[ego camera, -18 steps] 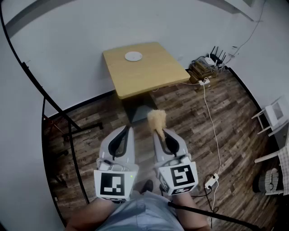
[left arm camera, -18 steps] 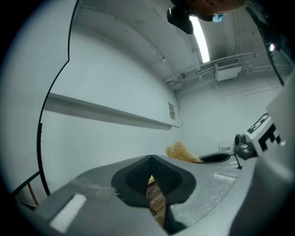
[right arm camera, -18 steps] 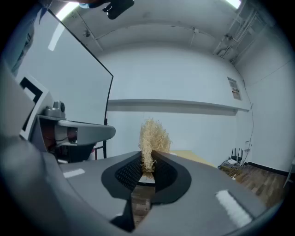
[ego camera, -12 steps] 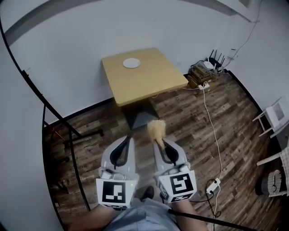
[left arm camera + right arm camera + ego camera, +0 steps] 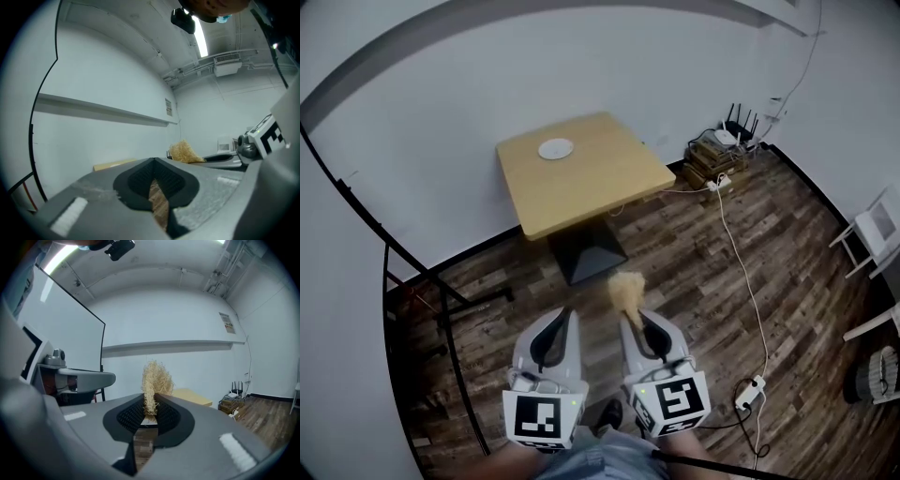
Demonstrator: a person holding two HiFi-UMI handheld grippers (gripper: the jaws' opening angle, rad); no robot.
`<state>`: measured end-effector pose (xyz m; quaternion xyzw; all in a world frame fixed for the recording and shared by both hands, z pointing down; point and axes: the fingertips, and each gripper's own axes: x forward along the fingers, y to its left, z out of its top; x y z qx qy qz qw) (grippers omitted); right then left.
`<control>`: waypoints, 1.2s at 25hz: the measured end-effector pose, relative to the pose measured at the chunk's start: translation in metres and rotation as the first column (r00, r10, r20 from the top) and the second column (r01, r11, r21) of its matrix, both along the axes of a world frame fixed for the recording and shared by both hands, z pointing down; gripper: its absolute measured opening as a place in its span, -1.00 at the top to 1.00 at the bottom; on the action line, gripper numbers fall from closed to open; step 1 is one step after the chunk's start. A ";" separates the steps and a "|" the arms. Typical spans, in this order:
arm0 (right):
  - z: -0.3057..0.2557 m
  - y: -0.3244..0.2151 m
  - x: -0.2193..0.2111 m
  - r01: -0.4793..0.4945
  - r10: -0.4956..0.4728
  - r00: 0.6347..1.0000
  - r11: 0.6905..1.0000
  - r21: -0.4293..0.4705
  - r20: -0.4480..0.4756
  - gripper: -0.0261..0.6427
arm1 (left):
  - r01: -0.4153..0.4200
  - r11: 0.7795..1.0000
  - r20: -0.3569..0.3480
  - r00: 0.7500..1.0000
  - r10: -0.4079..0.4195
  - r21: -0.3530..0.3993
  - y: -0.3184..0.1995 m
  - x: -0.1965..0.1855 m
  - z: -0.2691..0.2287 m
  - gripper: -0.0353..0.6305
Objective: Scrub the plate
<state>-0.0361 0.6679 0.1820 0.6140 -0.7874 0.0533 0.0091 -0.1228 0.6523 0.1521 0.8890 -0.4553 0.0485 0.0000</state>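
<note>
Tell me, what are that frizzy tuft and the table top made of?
The tuft looks like dry plant fibre or straw: pale tan, wiry loose strands. The table top seems light wood or laminate, smooth and matte; I cannot tell which.

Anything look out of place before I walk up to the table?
Nothing damaged or spilled. The plate lies flat on the table; the straw scrubber sits clamped in the right gripper. Only oddity: a corded power strip lies loose on the floor.

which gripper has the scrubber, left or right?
The right gripper: its jaws are clamped on the straw-coloured scrubber. The left gripper has its jaws together with nothing between them.
</note>
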 end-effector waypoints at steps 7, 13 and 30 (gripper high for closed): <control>0.027 0.000 0.027 -0.020 0.024 0.997 0.998 -0.058 0.070 0.78 | -0.008 0.999 0.048 0.999 0.011 -0.046 0.000 0.021 0.019 0.83; 0.035 -0.021 0.030 -0.004 0.010 0.997 0.997 -0.077 0.079 0.78 | 0.000 0.998 0.042 0.999 0.003 -0.069 -0.023 0.026 0.025 0.83; 0.029 -0.208 0.031 0.092 -0.084 0.994 0.988 -0.127 0.071 0.78 | 0.053 0.994 -0.088 0.994 -0.062 -0.098 -0.216 0.032 0.025 0.83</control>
